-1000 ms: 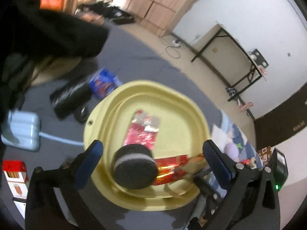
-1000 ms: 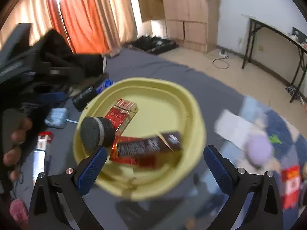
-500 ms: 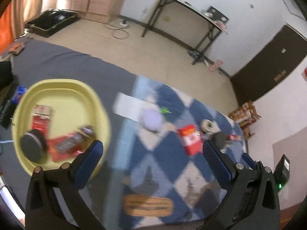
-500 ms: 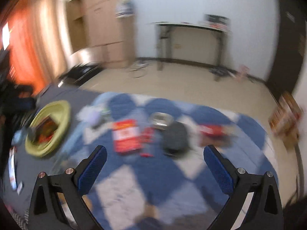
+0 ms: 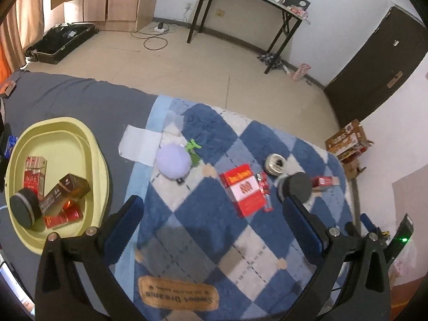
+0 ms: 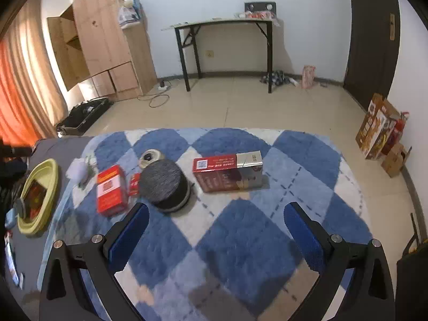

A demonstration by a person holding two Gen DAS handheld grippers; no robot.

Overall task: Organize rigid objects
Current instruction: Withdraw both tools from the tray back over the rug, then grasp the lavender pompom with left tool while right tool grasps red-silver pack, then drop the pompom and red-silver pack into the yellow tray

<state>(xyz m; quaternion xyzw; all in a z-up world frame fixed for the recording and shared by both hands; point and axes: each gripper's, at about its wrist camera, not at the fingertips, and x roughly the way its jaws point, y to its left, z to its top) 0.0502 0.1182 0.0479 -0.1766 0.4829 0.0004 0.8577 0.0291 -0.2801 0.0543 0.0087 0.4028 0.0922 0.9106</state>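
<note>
Off at nine o'clock sits the yellow basin (image 5: 103,165), already holding boxes and a black puck; a second ago both my jaws hovered right over it, and now they have swung away to the blue checkered rug (image 6: 227,227). Left gripper (image 5: 214,224) and right gripper (image 6: 215,228) both gape, empty. Ahead at twelve lie a red carton (image 6: 227,169), round dark speaker (image 6: 163,184), red box (image 6: 111,188). Beyond: tiled floor, black desk (image 6: 222,24).

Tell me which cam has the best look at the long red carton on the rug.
Right wrist: the long red carton lies unobstructed near frame centre, with its top and side faces visible. In the left wrist view, the black round case hides most of it, leaving one end showing.
</note>
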